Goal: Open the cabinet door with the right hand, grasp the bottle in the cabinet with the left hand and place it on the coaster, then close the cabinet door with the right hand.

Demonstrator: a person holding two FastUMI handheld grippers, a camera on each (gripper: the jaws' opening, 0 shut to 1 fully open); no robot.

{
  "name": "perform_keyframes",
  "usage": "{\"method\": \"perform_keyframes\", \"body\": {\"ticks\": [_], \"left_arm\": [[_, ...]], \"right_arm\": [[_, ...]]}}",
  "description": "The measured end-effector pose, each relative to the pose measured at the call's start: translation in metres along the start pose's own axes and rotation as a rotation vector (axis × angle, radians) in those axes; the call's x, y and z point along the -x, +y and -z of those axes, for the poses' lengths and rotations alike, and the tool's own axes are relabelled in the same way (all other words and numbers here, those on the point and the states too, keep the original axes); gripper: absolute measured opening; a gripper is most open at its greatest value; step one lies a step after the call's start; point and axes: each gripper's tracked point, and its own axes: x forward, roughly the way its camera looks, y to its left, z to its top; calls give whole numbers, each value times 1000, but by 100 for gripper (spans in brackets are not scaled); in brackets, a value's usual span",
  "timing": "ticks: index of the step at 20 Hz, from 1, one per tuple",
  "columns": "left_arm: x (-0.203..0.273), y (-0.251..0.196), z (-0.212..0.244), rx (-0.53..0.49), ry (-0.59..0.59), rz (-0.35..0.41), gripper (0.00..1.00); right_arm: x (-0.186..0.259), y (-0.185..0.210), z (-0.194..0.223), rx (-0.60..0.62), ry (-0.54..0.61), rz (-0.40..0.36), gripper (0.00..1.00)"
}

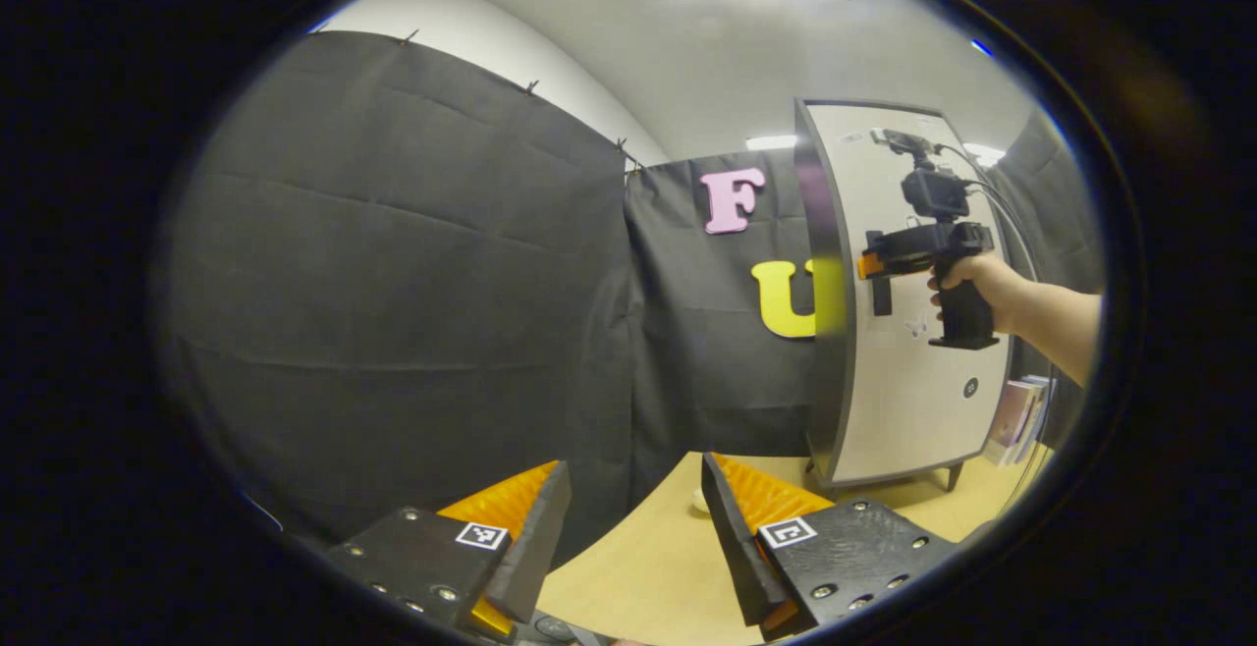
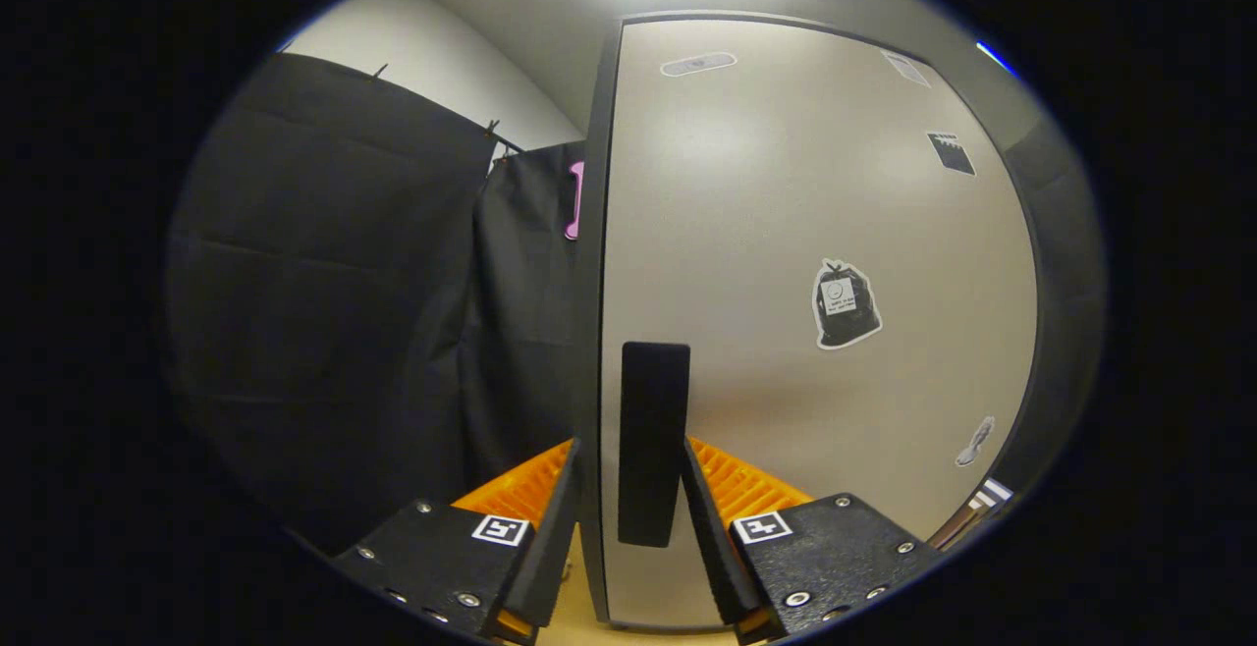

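right gripper at the cabinet handle, left gripper idle over the table

in the right gripper view we see the right gripper [image 2: 628, 499] with its fingers spread to either side of the dark upright handle [image 2: 653, 440] on the pale cabinet door [image 2: 815, 234]. the fingers look just beside the handle, but we cannot tell whether they press on it. stickers dot the door [image 2: 845, 304]. in the left gripper view the same gripper [image 1: 879, 268] is held by a hand [image 1: 967, 283] against the door [image 1: 903, 401], which appears closed.

the left gripper [image 1: 633, 518] is released, jaws wide and holding nothing, above the wooden table [image 1: 648, 577]. a small pale round thing [image 1: 700, 500] lies on the table near the cabinet; it may be the coaster.
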Motion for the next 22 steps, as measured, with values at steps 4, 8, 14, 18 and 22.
{"method": "perform_keyframes", "body": {"ticks": [4, 8, 14, 18, 22], "left_arm": [[1, -4, -8, 3, -24, 31, 81], [-15, -24, -13, 5, -37, 81, 77], [-26, -65, -18, 5, -56, 167, 77], [-23, -94, -26, -6, -71, 223, 77], [-6, -119, -43, -13, -100, 237, 77]], "right_arm": [[0, -6, 1, -74, 41, -14, 25], [18, -1, -1, -76, 60, -66, 17], [46, -4, -4, -88, 64, -178, 14], [57, -11, -3, -109, 71, -216, 13], [57, -20, 2, -115, 73, -256, 13]]}}
